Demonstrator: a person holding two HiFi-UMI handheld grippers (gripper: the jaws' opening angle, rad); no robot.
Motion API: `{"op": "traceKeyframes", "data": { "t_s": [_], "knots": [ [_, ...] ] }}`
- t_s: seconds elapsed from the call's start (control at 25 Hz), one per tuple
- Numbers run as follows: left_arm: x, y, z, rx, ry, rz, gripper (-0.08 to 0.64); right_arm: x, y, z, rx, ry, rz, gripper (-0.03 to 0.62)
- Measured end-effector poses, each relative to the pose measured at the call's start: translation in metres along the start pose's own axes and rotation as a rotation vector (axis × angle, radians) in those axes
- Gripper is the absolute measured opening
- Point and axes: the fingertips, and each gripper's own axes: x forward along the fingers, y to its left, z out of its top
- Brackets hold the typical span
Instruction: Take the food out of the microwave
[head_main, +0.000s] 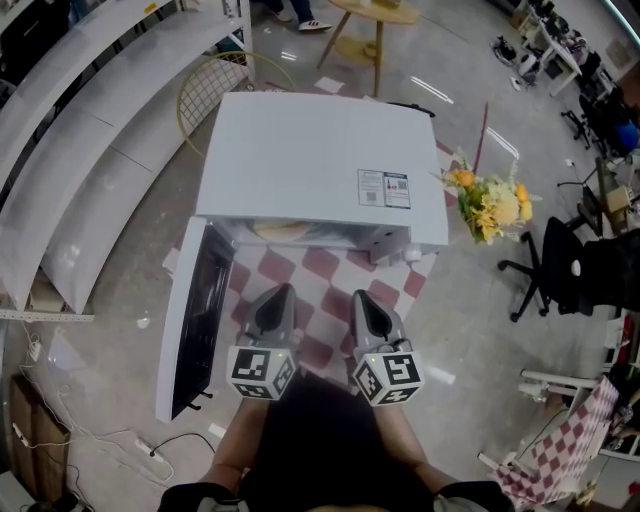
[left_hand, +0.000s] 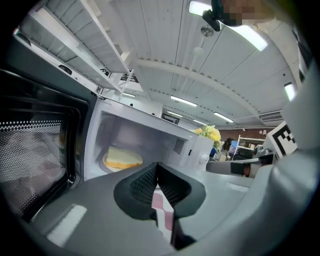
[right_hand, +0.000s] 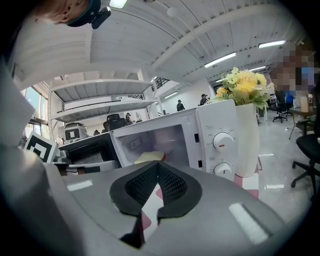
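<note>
A white microwave (head_main: 320, 170) stands on a red-and-white checked cloth with its door (head_main: 190, 330) swung open to the left. Inside lies the food, a pale yellow slab (left_hand: 122, 157) on a plate; it also shows in the right gripper view (right_hand: 150, 156), and a sliver of it under the top edge in the head view (head_main: 285, 230). My left gripper (left_hand: 156, 166) is shut and empty, in front of the opening and short of it (head_main: 279, 295). My right gripper (right_hand: 158, 165) is likewise shut and empty, beside the left one (head_main: 362, 298).
A white vase of yellow flowers (right_hand: 245, 125) stands right of the microwave, close to its knobs (right_hand: 223, 141). The open door (left_hand: 35, 155) fills the left side. White shelving (head_main: 90, 130) runs along the left, and an office chair (head_main: 545, 265) sits on the floor at right.
</note>
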Motion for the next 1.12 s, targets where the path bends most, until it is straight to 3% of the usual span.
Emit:
{"op": "traceKeyframes", "data": {
  "t_s": [0.12, 0.4, 0.68, 0.96, 1.12],
  "knots": [
    [-0.006, 0.005, -0.006, -0.085, -0.013, 0.041, 0.011, 0.001, 0.001, -0.004, -0.005, 0.012, 0.021, 0.002],
    [-0.015, 0.025, -0.034, -0.435, -0.049, 0.109, 0.009, 0.004, 0.001, -0.009, 0.004, 0.032, 0.056, 0.0],
    [-0.011, 0.034, -0.046, -0.688, -0.115, 0.084, 0.009, 0.006, -0.003, -0.013, 0.011, 0.044, 0.057, 0.0],
    [-0.014, 0.034, -0.05, -0.995, -0.235, 0.014, 0.009, 0.007, -0.008, -0.013, 0.017, 0.042, 0.049, 0.0],
    [-0.015, 0.037, -0.047, -1.095, -0.304, -0.018, 0.009, 0.008, -0.008, -0.016, 0.021, 0.051, 0.048, 0.0]
  ]
}}
